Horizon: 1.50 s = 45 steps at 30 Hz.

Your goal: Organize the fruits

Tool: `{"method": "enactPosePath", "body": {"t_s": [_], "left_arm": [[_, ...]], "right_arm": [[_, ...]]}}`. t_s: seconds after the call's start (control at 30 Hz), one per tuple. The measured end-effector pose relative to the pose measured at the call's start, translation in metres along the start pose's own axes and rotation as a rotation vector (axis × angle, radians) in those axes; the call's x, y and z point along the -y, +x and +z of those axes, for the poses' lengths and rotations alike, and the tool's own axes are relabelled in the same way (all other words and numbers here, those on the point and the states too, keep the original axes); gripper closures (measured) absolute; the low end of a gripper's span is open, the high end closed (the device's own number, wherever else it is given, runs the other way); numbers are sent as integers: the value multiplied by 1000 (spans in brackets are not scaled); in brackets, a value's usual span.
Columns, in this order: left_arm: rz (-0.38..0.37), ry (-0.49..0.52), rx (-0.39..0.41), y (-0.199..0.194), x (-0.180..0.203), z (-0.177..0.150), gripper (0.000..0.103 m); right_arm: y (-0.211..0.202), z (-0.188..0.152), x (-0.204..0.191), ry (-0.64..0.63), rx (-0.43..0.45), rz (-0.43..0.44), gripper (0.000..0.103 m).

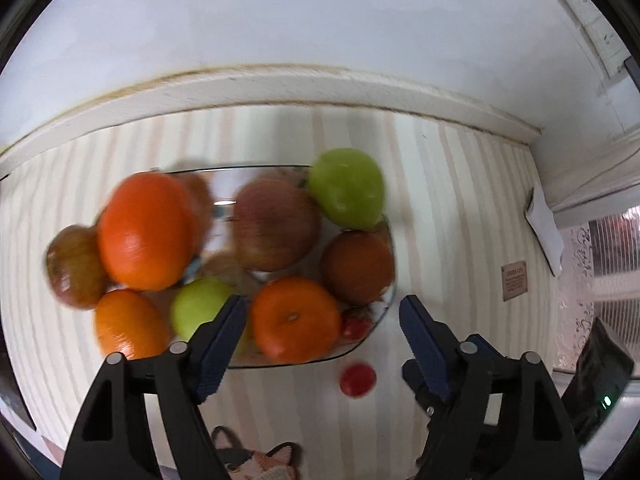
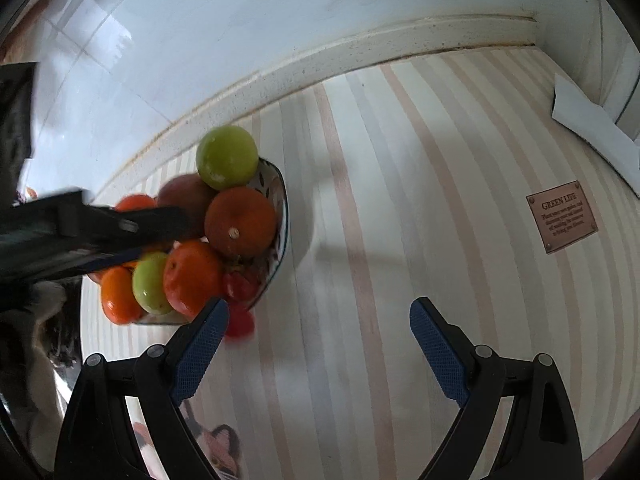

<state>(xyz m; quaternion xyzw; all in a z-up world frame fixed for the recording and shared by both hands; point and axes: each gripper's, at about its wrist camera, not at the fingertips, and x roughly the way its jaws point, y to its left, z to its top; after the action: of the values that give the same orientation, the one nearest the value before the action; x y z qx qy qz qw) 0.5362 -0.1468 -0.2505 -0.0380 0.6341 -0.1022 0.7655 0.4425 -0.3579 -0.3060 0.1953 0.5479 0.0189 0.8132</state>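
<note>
While both of your grippers hang over the striped cloth (image 2: 400, 200), plenty sits around them. A brown label (image 2: 562, 217) reading "GREEN LIFE" lies on the cloth off to the right, with a white paper (image 2: 596, 136) past it by the wall. A cat patch (image 1: 260, 462) shows on the cloth at the near edge, between your left gripper's arms. A dark device (image 1: 600, 376) with a green light stands at the right in the left view.

Your left gripper (image 1: 322, 322) is spread wide and holds nothing; its left finger overlaps the near rim of the bowl (image 1: 390, 300) in that view. From the right camera it reaches across the fruit pile from the left, covering part of it. Your right gripper (image 2: 320, 320) is also spread wide and empty, over bare cloth just right of the bowl.

Inside the bowl the fruit is heaped: oranges (image 1: 146, 232), including one at the near rim (image 1: 296, 320) and a darker one at the right (image 1: 358, 268), a reddish apple (image 1: 276, 224), another at the far left (image 1: 74, 268), a green apple (image 1: 348, 188) on the far right rim, and a second green one (image 1: 198, 306) near your left finger. One small red fruit (image 1: 354, 326) sits just inside the near right corner. Another red one (image 1: 358, 379) lies on the cloth just outside the bowl, close to your right gripper's left finger (image 2: 200, 354).
</note>
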Motion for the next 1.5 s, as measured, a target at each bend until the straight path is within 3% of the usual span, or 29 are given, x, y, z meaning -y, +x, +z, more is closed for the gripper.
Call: {"method": "enactPosePath", "body": {"t_s": [0.1, 0.23, 0.27, 0.3, 0.47, 0.5, 0.53, 0.63, 0.67, 0.97, 1.17, 1.33, 1.5], "left_arm": [[35, 5, 21, -7, -10, -15, 24], [134, 8, 56, -16, -28, -53, 24], [148, 1, 58, -16, -33, -64, 24], [158, -2, 54, -16, -39, -77, 24], [173, -17, -52, 4, -61, -133, 24], [166, -35, -79, 10, -67, -143, 24], [160, -50, -98, 15, -71, -150, 24], [145, -82, -136, 24, -80, -164, 24], [140, -87, -138, 25, -82, -165, 24], [136, -72, -97, 16, -80, -170, 24], [131, -60, -85, 11, -72, -173, 24], [146, -60, -21, -6, -61, -161, 24], [199, -59, 78, -16, -55, -124, 23]], "right_arm": [[10, -9, 6, 2, -36, -3, 9], [6, -39, 4, -53, -53, 38, 9], [2, -47, 2, -71, -56, 40, 17], [-2, -58, -3, -107, -61, 42, 31], [-3, -135, -37, -374, -125, -17, 39], [-1, -145, -39, -399, -139, -28, 47], [2, -155, -40, -413, -141, -41, 47], [-6, -168, -45, -468, -89, -64, 64], [-9, -169, -44, -456, -83, -57, 71], [-56, -152, -16, -317, -16, 46, 71], [-54, -146, -19, -287, -24, 79, 71], [-53, -102, -41, -256, 59, 138, 71], [-33, -42, -67, -220, 96, 221, 71]]}}
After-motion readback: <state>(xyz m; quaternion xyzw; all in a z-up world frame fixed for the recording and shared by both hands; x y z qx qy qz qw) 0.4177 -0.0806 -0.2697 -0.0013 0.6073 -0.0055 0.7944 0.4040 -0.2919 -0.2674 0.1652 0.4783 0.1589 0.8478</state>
